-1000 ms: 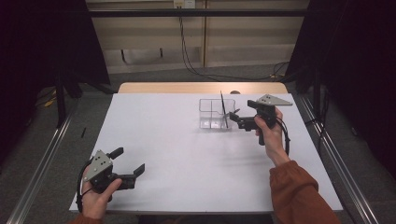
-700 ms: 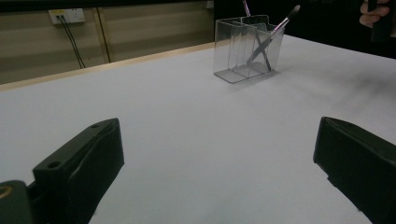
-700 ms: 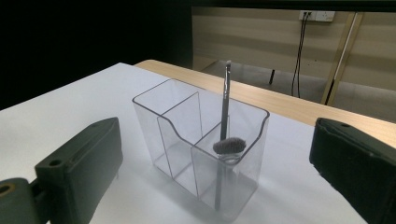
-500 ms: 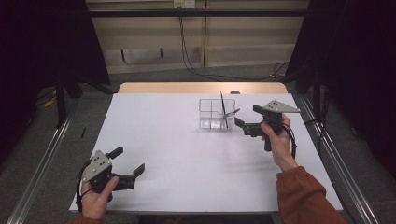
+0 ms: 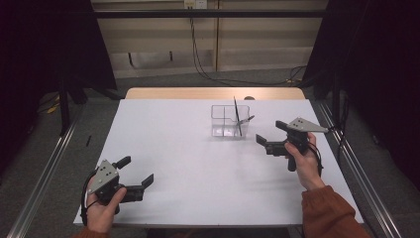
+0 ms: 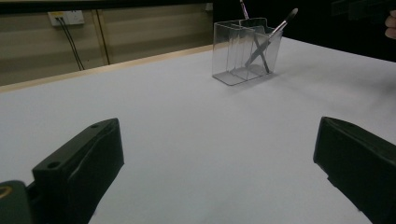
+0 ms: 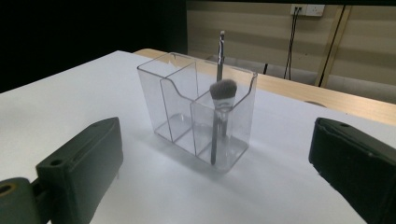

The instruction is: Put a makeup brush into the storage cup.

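I see the large white rectangular table (image 5: 198, 163) spanning the scene, with a strip of pale wooden edge (image 5: 198, 93) along its far side. On the far right-of-centre part of the table stands the clear plastic organiser box with internal compartments (image 5: 225, 120), upright and resting on the white surface. In the right gripper view the box (image 7: 187, 107) shows three divided sections, and both tools stand in the compartment at its right end. The long thin dark-handled brush (image 5: 237, 115) leans in that compartment and rises well above the rim. The shorter makeup brush with a silver handle and grey bristle head (image 7: 222, 93) stands crossed against it, bristles upward just over the rim; in the left gripper view the two handles (image 6: 261, 44) form an X inside the clear wall. My right gripper (image 5: 271, 135) is held to the right of the box, near it but apart from it, pointing left toward it; its black jaws stand wide apart and hold nothing, as the right gripper view confirms with the box framed between them. My left gripper (image 5: 134, 171) is at the near left of the table, well apart from the box, low over the surface; its jaws are also spread wide with only bare table between them in the left gripper view.
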`<move>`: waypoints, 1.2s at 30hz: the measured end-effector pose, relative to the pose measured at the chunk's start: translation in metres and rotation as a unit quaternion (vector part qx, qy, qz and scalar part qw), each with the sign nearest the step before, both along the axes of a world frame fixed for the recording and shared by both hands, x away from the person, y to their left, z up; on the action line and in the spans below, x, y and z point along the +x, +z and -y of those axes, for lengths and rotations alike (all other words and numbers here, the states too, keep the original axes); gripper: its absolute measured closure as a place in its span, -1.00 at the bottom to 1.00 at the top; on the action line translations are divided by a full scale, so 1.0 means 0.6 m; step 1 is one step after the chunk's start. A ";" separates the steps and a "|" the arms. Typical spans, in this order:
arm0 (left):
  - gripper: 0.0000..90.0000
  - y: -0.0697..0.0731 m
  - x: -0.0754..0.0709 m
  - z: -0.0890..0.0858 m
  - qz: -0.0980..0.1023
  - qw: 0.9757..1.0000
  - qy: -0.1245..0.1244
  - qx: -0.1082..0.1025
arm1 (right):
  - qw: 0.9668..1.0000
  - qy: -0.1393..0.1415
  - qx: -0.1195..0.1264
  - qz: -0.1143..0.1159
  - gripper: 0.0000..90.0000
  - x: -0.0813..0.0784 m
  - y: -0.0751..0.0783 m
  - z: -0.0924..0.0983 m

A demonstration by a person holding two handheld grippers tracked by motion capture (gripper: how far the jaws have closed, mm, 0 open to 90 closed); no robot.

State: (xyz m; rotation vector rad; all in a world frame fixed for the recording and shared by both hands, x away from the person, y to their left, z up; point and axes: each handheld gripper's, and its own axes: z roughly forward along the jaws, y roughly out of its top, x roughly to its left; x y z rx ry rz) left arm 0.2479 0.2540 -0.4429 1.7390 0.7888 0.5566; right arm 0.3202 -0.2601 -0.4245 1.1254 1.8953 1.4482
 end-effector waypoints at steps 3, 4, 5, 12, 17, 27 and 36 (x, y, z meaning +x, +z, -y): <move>-0.96 0.000 -0.001 0.001 0.000 1.000 -0.001 -0.002 | 1.000 -0.004 0.001 0.005 -0.94 -0.013 -0.002 0.008; -0.96 0.001 -0.001 0.001 0.000 1.000 -0.001 -0.001 | 1.000 -0.006 0.003 0.005 -0.94 -0.017 -0.003 0.010; -0.96 0.001 -0.001 0.001 0.001 1.000 -0.001 -0.001 | 1.000 -0.009 0.005 0.004 -0.94 -0.021 -0.004 0.012; -0.96 0.000 -0.001 0.001 0.002 1.000 0.000 -0.002 | 1.000 -0.012 -0.003 0.004 -0.93 -0.053 -0.018 0.027; -0.96 0.000 -0.002 0.003 0.000 1.000 -0.001 -0.007 | 1.000 -0.020 -0.002 0.006 -0.93 -0.071 -0.024 0.040; -0.96 0.000 -0.002 0.002 -0.001 1.000 0.000 -0.003 | 0.999 -0.034 -0.007 0.005 -0.93 -0.112 -0.035 0.065; -0.96 0.001 -0.003 0.000 0.001 1.000 0.000 -0.005 | 0.999 -0.039 -0.012 0.004 -0.93 -0.144 -0.048 0.080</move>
